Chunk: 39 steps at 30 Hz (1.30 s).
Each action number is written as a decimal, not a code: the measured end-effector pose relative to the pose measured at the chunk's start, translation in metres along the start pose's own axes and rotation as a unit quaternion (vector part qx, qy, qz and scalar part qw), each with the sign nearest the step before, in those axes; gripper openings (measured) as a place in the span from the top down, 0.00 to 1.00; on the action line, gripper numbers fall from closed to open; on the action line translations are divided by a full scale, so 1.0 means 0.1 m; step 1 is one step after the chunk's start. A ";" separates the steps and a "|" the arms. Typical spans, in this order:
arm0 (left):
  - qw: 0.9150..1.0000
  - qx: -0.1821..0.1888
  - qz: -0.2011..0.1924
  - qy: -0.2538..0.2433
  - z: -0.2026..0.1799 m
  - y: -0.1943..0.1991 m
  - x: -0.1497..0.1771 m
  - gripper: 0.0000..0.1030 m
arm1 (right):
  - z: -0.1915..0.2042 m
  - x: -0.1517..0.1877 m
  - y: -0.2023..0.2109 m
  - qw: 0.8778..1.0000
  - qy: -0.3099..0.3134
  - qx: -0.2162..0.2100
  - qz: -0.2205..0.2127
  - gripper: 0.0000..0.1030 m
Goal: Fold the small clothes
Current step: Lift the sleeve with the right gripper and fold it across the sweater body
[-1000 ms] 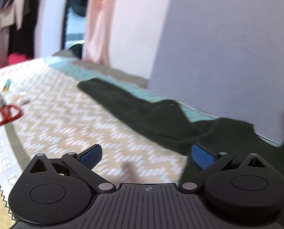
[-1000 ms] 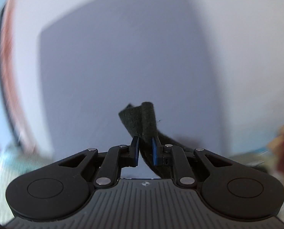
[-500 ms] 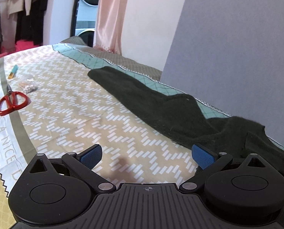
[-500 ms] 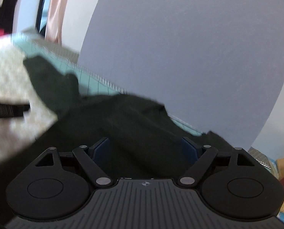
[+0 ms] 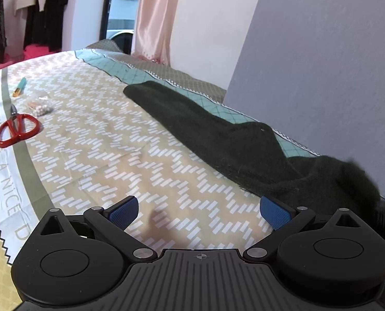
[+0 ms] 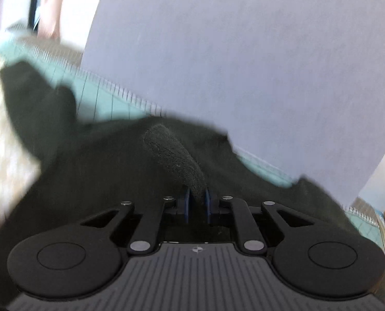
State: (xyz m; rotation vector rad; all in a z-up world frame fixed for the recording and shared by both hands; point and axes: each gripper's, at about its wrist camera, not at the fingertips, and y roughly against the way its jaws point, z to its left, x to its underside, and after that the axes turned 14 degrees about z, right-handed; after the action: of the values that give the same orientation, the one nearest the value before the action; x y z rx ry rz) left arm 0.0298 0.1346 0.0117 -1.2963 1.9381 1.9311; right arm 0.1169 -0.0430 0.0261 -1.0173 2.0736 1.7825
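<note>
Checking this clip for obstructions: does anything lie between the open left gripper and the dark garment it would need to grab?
Nothing visible does. The left gripper is open over bare patterned bedsheet, with the dark garment just beyond its right finger. The red scissors lie far left, out of the way.

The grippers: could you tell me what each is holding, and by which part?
The right gripper pinches a raised fold of the dark garment. The left gripper is open, holding nothing.

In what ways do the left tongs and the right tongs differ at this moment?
The left tongs stand wide open and hold nothing; the right tongs are shut on a fold of the dark garment. The left tongs are over the patterned sheet, the right tongs over the garment. Both have black arms and blue pads.
</note>
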 end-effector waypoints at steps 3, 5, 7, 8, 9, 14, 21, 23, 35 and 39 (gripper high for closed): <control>1.000 0.000 0.003 0.000 0.00 -0.01 0.00 0.00 | 0.10 -0.16 0.09 0.999 -0.025 -0.043 -0.021 0.85; 1.000 -0.002 0.007 -0.002 -0.01 -0.03 0.00 0.00 | 0.22 -0.20 0.04 0.997 -0.021 -0.072 -0.004 0.77; 1.000 -0.004 0.010 -0.004 -0.01 -0.04 0.00 0.00 | 0.29 -0.17 -0.02 0.996 -0.014 -0.086 0.019 0.59; 1.000 -0.005 0.012 -0.005 -0.01 -0.04 0.01 0.00 | 0.28 -0.12 -0.01 0.995 -0.017 -0.094 0.023 0.49; 1.000 -0.005 0.012 -0.005 -0.01 -0.05 0.01 0.00 | 0.24 -0.06 0.03 0.995 -0.022 -0.099 0.020 0.41; 1.000 -0.007 0.016 -0.011 -0.03 -0.06 0.01 0.00 | -0.31 0.32 0.44 0.995 -0.065 -0.077 -0.006 0.26; 0.999 -0.018 0.026 -0.029 -0.10 -0.12 0.03 0.00 | -1.71 1.14 0.80 0.954 -0.287 -0.081 -0.009 0.18; 0.999 -0.025 0.030 -0.035 -0.13 -0.14 0.04 0.00 | -2.10 1.43 0.80 0.920 -0.377 -0.110 -0.010 0.15; 0.996 -0.057 0.028 -0.057 -0.23 -0.19 0.07 0.00 | -2.72 2.07 0.13 0.755 -0.561 -0.340 0.008 0.14; 0.996 -0.064 0.031 -0.060 -0.24 -0.20 0.07 0.00 | -2.78 1.92 -0.04 0.743 -0.562 -0.363 0.011 0.11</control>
State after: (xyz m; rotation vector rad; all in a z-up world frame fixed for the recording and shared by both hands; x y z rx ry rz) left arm 0.0492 0.1140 -0.0040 -1.1326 1.8468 2.1410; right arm 0.0519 -0.3711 -0.0220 0.1336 0.6351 2.3436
